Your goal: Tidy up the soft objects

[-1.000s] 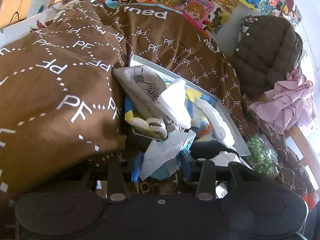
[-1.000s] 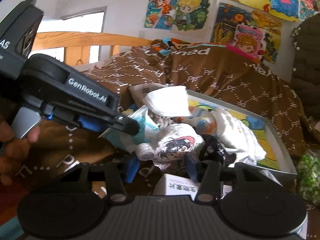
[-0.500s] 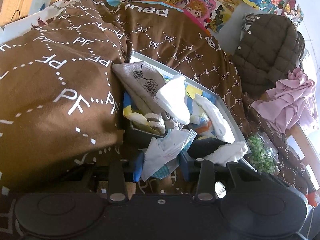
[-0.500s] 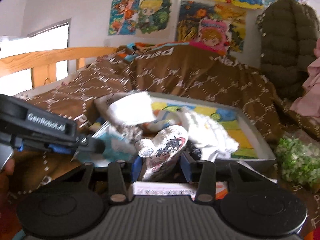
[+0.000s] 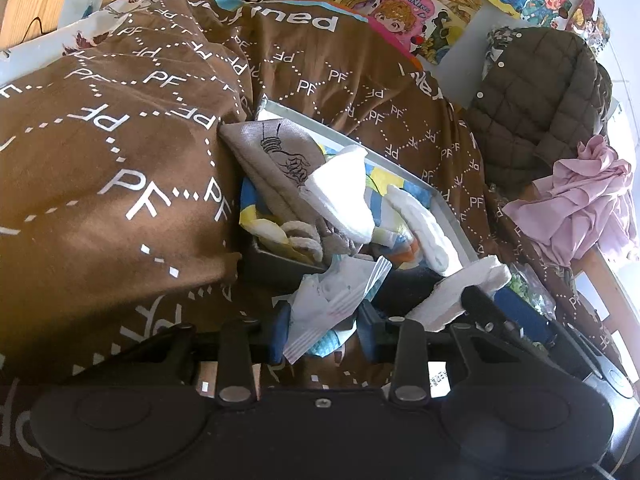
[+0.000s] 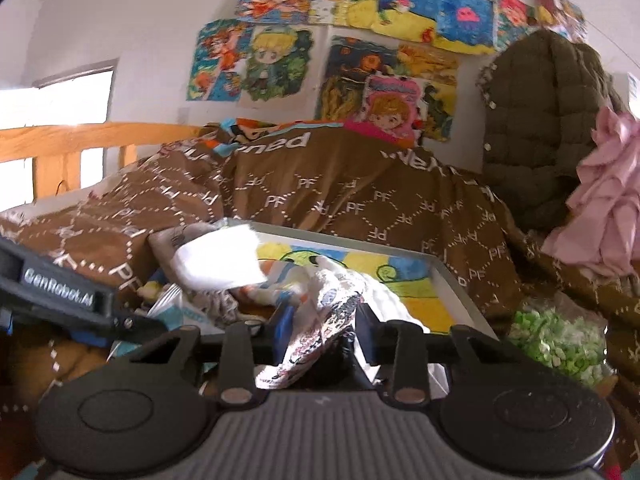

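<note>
Grippers number two: the left gripper (image 5: 322, 330) pinches one white crinkly wrapper (image 5: 336, 300) at the near edge of one grey tray (image 5: 448, 216), its jaws having just been closing. The right gripper (image 6: 320, 338), jaws also just closing, clamps one printed cloth (image 6: 320, 332) over the same tray's near end.
</note>
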